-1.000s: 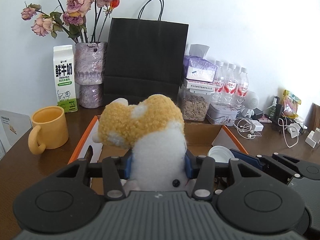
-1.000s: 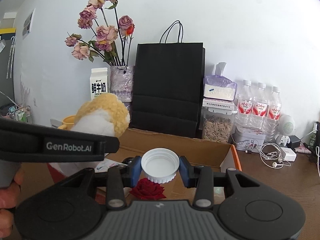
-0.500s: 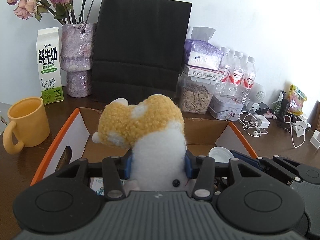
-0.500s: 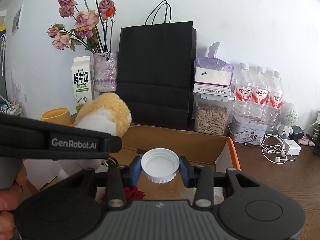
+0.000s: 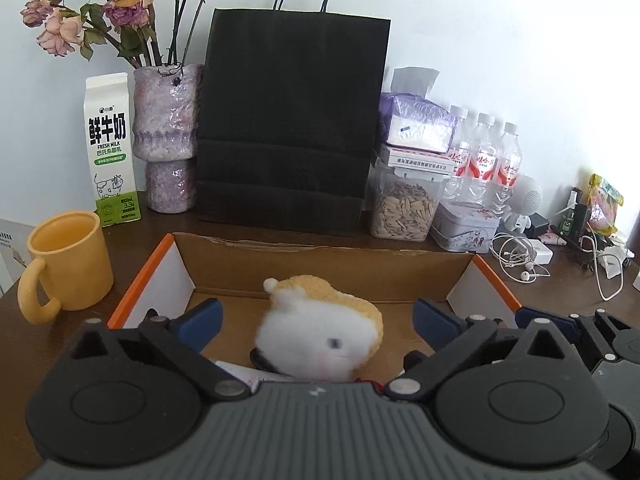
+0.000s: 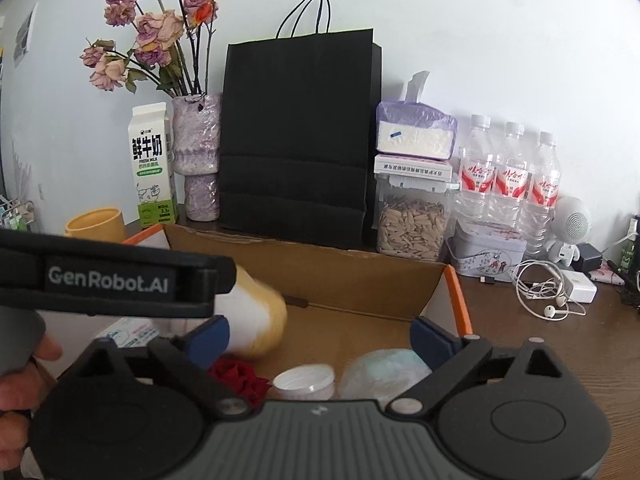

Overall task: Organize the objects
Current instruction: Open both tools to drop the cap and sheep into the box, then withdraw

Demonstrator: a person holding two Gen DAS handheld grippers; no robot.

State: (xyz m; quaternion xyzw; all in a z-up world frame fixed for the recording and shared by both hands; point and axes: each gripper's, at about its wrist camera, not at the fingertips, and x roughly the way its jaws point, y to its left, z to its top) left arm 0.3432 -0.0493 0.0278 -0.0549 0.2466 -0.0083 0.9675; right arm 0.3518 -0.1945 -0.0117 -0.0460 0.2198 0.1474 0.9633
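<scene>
Both grippers have just let go over the cardboard box (image 5: pixel 320 258). Left gripper (image 5: pixel 316 318): jaws have just been opening, now spread wide, blue pads clear of the plush toy (image 5: pixel 320 328), which a second ago sat clamped upright between them. The toy is now lower centre of the left wrist view, blurred, inside the box, touching neither pad. Right gripper (image 6: pixel 320 332): jaws have just been opening too, now wide, nothing gripped. The white bottle cap (image 6: pixel 306 380) it held a second ago now lies low in the box, bottom centre of the right wrist view, beside a red fabric rose (image 6: pixel 238 376) and a crumpled clear wrap (image 6: pixel 384 368). Judgement: both drops done, two items filed in the box, both tools free for the next pick. The yellow mug (image 5: pixel 66 258) at left stands outside the box.
</scene>
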